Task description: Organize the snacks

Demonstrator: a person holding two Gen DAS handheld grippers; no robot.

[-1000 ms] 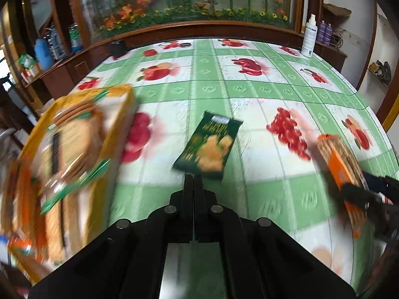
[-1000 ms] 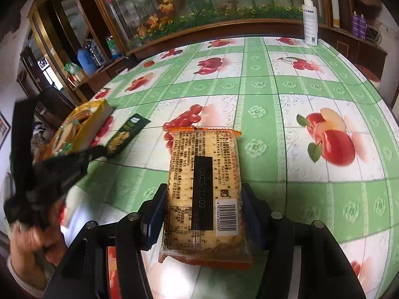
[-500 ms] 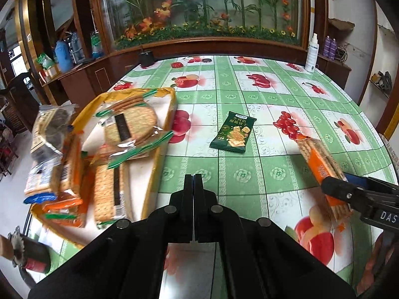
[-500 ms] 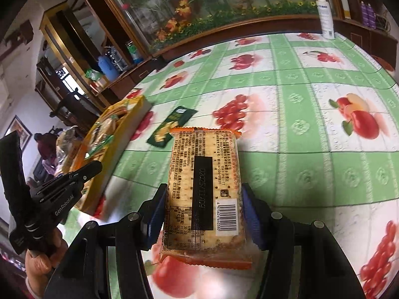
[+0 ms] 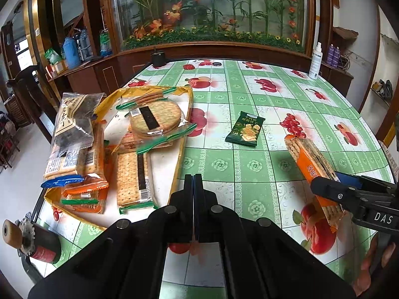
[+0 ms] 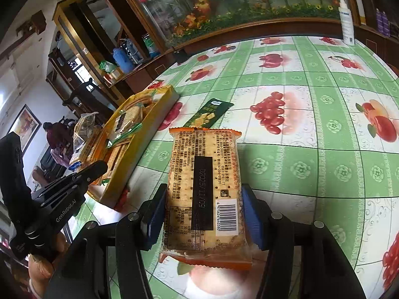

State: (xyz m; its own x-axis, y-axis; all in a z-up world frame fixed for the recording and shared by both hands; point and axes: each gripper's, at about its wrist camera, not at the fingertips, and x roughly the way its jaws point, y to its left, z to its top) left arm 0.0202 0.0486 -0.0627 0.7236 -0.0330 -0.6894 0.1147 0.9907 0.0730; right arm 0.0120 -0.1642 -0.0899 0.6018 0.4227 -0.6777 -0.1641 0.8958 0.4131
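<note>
2 grippers over table [image 5: 249, 169], 1 loaded
Right gripper [image 6: 203, 214] fingers pinch cracker pack [image 6: 204, 186]; left gripper [image 5: 193, 182] fingers pressed together, empty, right of yellow tray [image 5: 183, 134].

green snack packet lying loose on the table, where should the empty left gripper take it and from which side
The green snack packet lies flat on the tablecloth, apart from the yellow tray. It is thin, so probably come down from above and pinch across its two long edges near the middle. The left gripper is shut and must open first; the right gripper holds the cracker pack.
</note>
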